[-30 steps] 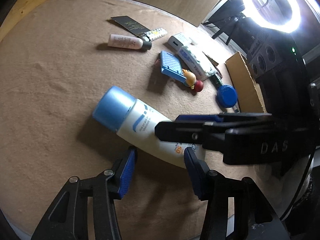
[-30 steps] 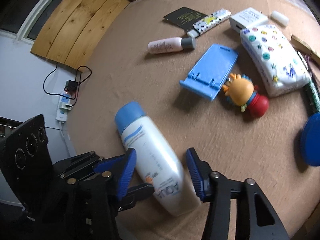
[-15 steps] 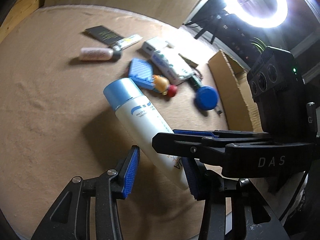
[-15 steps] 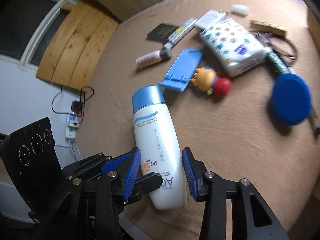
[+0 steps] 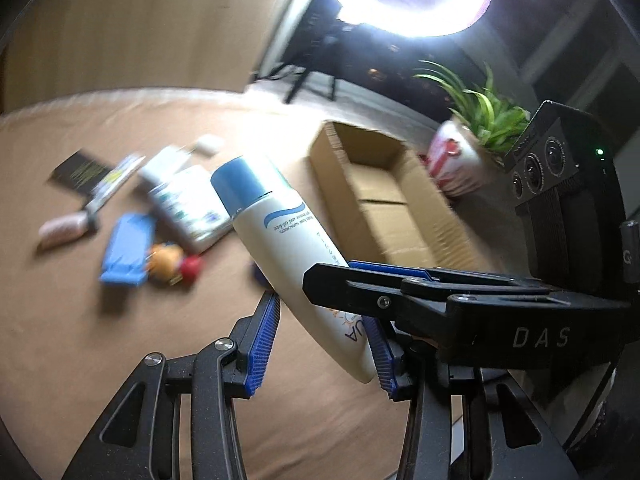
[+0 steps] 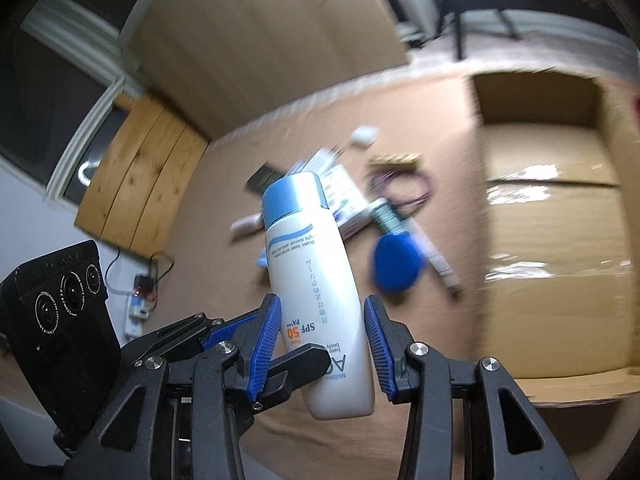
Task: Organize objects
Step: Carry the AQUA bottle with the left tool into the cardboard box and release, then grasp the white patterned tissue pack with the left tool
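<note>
White bottle (image 6: 316,280) (blue cap (image 6: 294,196))

Both grippers clamped on the same sunscreen bottle (image 6: 316,280), held up off the table, both angled down. Right gripper (image 6: 322,344): blue pads on either side of bottle's lower body, square grip. Left gripper (image 5: 324,344): crosses under the right one's fingers, right pad on bottle base; left-pad contact unclear, bottle sits skewed.
</note>
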The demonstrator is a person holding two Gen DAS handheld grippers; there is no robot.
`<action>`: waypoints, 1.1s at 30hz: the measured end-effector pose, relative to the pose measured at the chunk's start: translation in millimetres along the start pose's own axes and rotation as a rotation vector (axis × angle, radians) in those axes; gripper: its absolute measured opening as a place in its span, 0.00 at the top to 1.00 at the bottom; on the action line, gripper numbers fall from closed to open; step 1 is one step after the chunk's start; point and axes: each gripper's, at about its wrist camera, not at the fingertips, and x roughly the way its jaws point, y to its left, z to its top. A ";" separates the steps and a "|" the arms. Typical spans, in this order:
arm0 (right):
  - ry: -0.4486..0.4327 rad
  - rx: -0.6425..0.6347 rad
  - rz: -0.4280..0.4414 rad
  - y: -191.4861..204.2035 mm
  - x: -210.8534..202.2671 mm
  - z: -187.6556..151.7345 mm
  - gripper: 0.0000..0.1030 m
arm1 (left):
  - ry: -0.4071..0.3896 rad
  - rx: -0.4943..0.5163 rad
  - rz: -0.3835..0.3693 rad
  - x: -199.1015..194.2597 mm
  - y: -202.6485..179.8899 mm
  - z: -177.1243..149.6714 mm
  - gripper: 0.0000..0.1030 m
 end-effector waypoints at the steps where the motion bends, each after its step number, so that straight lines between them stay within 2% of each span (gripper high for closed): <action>1: -0.018 0.011 -0.017 -10.2 -9.1 2.2 0.61 | 0.001 0.016 -0.008 6.0 -9.0 5.2 0.55; 10: -0.087 0.101 -0.095 -72.8 -48.4 10.7 0.61 | 0.036 0.110 -0.081 66.2 -79.0 36.7 0.55; 17: -0.110 0.109 -0.174 -92.5 -54.1 13.8 0.61 | 0.070 0.143 -0.092 102.6 -99.8 47.6 0.54; 18: -0.111 0.099 -0.228 -92.4 -52.4 14.4 0.59 | 0.073 0.154 -0.079 106.8 -101.2 48.2 0.54; 19: -0.108 0.097 -0.250 -94.1 -52.1 14.0 0.50 | 0.077 0.169 -0.044 110.8 -103.1 48.7 0.49; 20: -0.109 0.101 -0.266 -95.7 -51.5 14.1 0.44 | 0.083 0.176 -0.008 114.1 -103.5 48.7 0.39; 21: -0.113 0.109 -0.271 -97.2 -52.1 13.4 0.42 | 0.083 0.172 0.002 114.3 -101.4 48.1 0.36; 33: -0.143 0.143 -0.276 -91.3 -48.7 10.1 0.42 | 0.084 0.129 0.031 89.4 -54.3 45.7 0.35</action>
